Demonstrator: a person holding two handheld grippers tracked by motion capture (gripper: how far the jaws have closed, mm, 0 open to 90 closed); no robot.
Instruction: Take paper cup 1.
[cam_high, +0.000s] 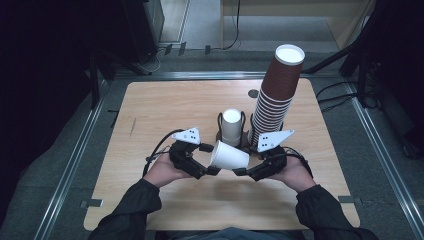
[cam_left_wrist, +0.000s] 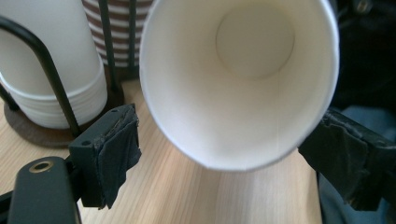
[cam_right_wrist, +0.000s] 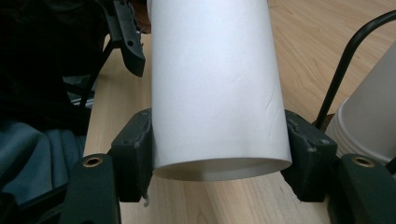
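Two grippers bear on one white paper cup (cam_high: 229, 156), which lies on its side above the table (cam_high: 150, 110), between my hands.

High view: my left gripper (cam_high: 209, 159) stands at the cup's open mouth, my right gripper (cam_high: 241, 171) at its narrow base. Just beyond the cup stands a wire holder (cam_high: 220, 120) with a short stack of white cups (cam_high: 231, 125); beside that, farther on my right gripper's side, rises a tall stack of brown cups (cam_high: 276, 95).

Left gripper view: I look straight into the cup (cam_left_wrist: 243, 84). The rim sits between my spread jaws; the left pad stands clear of the rim, and the right one lies at the wall, contact uncertain. I judge this gripper not to be gripping.

Right gripper view: my right gripper (cam_right_wrist: 219, 154) pinches the cup (cam_right_wrist: 215, 84) near its base, both pads pressed on the wall, with a slight crease by one pad. The holder's wire (cam_right_wrist: 345, 70) and the white stack (cam_right_wrist: 369, 126) lie just to one side.

Judgement: the cup is in hand, carried by the right gripper alone, with the left positioned to take or steady the rim. The next move calls for closing the left jaws gently on the rim, or turning the cup upright for placing, without crushing the thin wall.
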